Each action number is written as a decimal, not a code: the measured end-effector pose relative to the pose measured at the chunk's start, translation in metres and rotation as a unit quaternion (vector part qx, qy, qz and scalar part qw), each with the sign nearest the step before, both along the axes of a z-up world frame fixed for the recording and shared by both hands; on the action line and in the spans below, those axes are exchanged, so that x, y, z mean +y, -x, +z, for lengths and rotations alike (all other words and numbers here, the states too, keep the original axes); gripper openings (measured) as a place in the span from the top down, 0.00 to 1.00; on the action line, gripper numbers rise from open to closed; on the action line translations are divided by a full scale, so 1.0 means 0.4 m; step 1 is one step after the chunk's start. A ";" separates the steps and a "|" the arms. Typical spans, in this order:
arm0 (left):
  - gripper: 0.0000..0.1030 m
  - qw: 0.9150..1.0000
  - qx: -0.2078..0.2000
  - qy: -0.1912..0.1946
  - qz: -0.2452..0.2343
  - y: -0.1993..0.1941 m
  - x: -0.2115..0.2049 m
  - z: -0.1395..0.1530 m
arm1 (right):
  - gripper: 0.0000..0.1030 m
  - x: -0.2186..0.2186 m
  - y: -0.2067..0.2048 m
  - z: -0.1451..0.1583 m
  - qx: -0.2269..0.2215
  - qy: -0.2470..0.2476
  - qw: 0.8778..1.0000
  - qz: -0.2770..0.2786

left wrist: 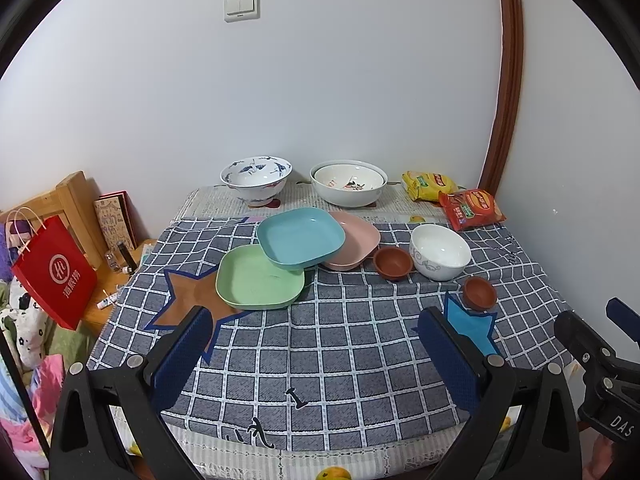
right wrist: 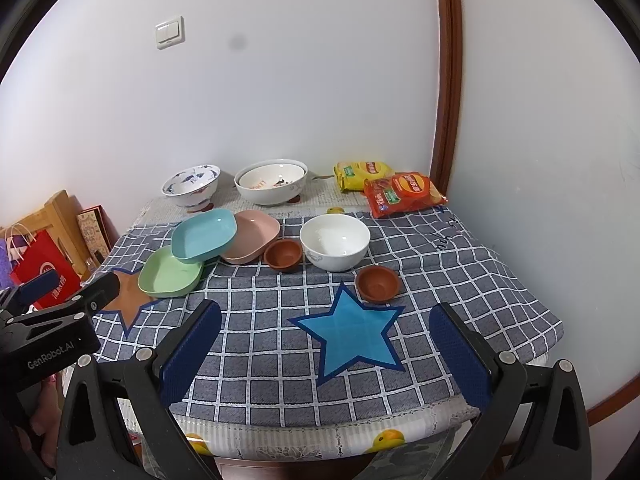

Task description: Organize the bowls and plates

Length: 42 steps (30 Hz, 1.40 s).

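Three square plates overlap mid-table: a green plate, a blue plate tilted on top, and a pink plate behind. To their right stand a brown cup, a white bowl and a second brown cup. At the back sit a blue-patterned bowl and nested white bowls. My left gripper and right gripper both hover open over the near cloth, holding nothing.
A checked cloth with a brown star and a blue star covers the table. Yellow and red snack bags lie at the back right. A red paper bag hangs left of the table.
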<state>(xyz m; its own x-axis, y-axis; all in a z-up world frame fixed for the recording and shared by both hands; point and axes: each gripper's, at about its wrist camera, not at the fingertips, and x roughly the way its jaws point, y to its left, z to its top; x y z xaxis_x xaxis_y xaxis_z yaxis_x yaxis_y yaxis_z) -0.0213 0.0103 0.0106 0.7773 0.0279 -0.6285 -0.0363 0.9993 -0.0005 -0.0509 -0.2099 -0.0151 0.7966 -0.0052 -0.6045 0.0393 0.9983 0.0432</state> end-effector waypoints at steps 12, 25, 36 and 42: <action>0.00 1.000 0.003 -0.002 0.005 -0.033 -0.005 0.006 | 0.00 0.003 -0.023 0.015 -0.002 0.002 1.000 0.005; 0.00 1.000 0.019 -0.003 -0.009 -0.111 -0.005 -0.018 | 0.01 -0.005 -0.074 -0.003 -0.032 0.006 0.999 0.001; 0.00 0.997 0.074 0.007 0.005 -0.254 0.091 -0.123 | 0.01 0.019 -0.192 -0.086 -0.004 -0.028 0.999 0.027; 0.00 0.995 0.096 0.023 0.017 -0.345 0.158 -0.173 | 0.11 0.033 -0.279 -0.128 0.026 -0.057 0.997 0.042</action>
<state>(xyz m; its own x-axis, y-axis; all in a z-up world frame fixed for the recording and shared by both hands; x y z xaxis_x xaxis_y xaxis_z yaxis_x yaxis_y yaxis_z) 0.1165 0.0736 -0.0584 0.6420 0.0205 -0.7664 -0.0737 0.9967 -0.0351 0.0608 -0.1967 -0.0661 0.7590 0.1318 -0.6376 -0.0394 0.9868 0.1572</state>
